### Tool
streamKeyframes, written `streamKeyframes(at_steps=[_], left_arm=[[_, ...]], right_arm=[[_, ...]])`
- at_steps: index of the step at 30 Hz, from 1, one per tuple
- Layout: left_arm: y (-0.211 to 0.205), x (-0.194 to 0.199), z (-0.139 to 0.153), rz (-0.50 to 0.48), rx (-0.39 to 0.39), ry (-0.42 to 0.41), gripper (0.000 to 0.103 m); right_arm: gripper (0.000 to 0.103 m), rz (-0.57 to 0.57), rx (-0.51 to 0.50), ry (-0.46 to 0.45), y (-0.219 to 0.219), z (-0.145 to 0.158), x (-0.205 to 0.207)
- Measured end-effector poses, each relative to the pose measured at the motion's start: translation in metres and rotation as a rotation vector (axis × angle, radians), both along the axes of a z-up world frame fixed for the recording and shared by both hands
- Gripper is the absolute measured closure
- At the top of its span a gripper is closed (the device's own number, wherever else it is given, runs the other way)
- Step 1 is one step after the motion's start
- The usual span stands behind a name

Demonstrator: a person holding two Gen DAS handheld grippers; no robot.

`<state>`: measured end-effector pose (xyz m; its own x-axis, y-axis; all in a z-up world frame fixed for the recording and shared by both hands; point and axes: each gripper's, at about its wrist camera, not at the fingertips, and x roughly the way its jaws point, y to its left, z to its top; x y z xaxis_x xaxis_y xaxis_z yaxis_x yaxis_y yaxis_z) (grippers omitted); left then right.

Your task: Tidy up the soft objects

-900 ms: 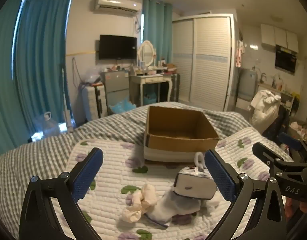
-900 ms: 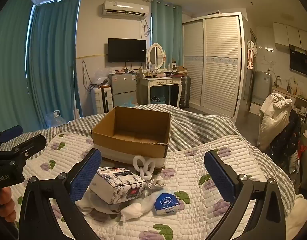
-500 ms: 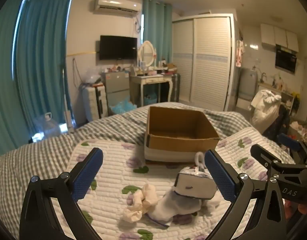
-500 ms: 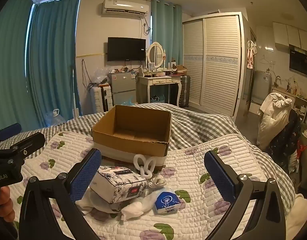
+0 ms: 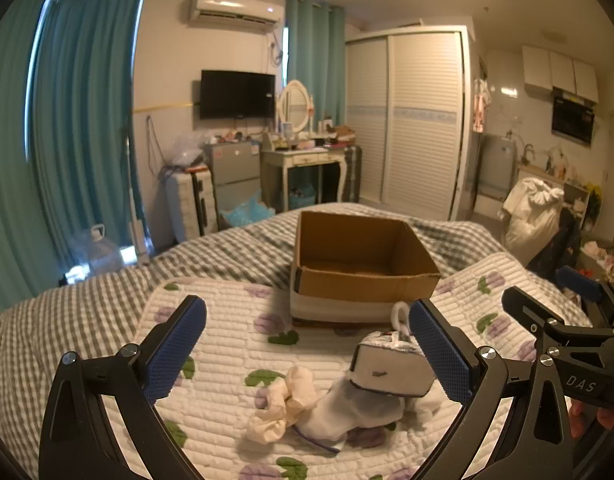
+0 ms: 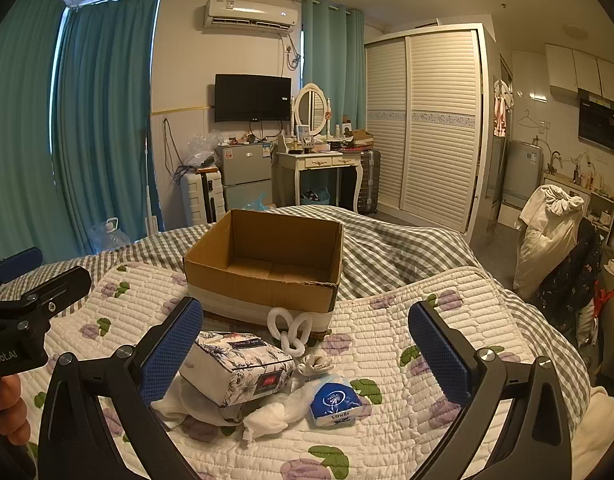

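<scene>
An open, empty cardboard box [image 5: 363, 258] [image 6: 267, 268] stands on the quilted bed. In front of it lies a pile of soft things: a floral tissue pack [image 6: 237, 366] [image 5: 391, 368], a blue Vinda tissue packet [image 6: 334, 400], white socks [image 5: 347, 412] [image 6: 275, 410], a cream sock bundle [image 5: 283, 404] and a white looped fabric piece [image 6: 289, 326]. My left gripper [image 5: 307, 356] is open and empty, above and short of the pile. My right gripper [image 6: 305, 354] is open and empty, also above the pile.
The flowered white quilt [image 6: 387, 360] lies over a grey checked blanket [image 5: 67, 320]. The other gripper shows at each view's edge, at the right [image 5: 567, 344] and at the left [image 6: 23, 316]. Beyond the bed are a dressing table [image 6: 319, 160], a wardrobe and curtains.
Both grippers have barely shifted; the views are almost the same. Nothing was picked up or moved.
</scene>
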<state>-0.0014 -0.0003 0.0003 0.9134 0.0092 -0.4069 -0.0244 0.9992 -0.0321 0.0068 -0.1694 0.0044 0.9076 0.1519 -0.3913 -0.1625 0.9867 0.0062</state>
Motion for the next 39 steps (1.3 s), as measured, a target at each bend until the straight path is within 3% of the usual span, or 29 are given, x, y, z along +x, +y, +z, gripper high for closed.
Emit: streamKeyframes(at_steps=[39], left_arm=[[-0.0002, -0.0001, -0.0024, 0.003, 0.003, 0.006, 0.0]], right_arm=[[0.0, -0.001, -0.002, 0.003, 0.0005, -0.0018, -0.0005]])
